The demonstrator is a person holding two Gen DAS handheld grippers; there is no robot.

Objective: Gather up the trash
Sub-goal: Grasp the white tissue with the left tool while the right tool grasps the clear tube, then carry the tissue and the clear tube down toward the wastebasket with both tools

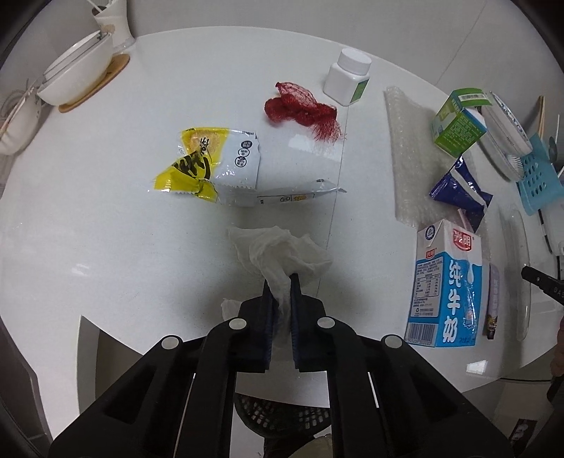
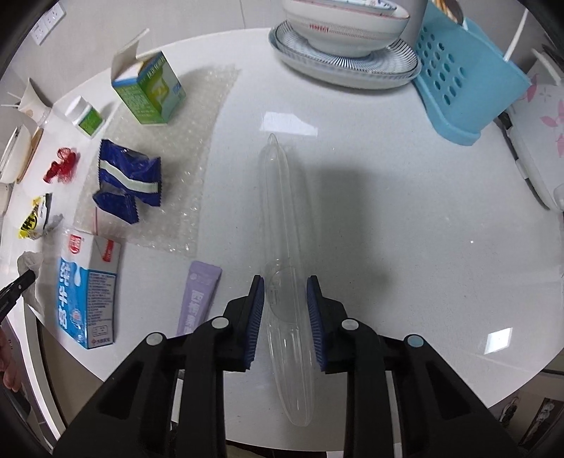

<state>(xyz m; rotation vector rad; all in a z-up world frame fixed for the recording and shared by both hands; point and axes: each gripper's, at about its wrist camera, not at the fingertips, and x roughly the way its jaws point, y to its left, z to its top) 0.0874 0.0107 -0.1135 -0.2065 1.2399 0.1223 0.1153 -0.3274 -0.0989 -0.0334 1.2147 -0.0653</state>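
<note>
My left gripper point(image 1: 281, 278) is shut on a crumpled white tissue point(image 1: 278, 250), which bulges out past the fingertips just above the white round table point(image 1: 88, 229). My right gripper point(image 2: 284, 280) points down at a long clear plastic shell point(image 2: 278, 197) lying on the table; both blue pads press against its sides near its lower half. More trash lies around: a yellow wrapper point(image 1: 208, 162), red netting point(image 1: 299, 107), a blue wrapper point(image 2: 127, 179), a blue milk carton point(image 2: 88, 289), a green box point(image 2: 148, 91), a purple sachet point(image 2: 199, 299) and bubble wrap point(image 2: 190, 148).
A white pill bottle point(image 1: 347, 77) stands at the back. A bowl on a wooden coaster point(image 1: 75, 75) sits far left. Stacked bowls and plates point(image 2: 345, 28) and a blue rack point(image 2: 465, 81) stand behind the shell. A dark mesh bin point(image 1: 278, 412) shows below the table's near edge.
</note>
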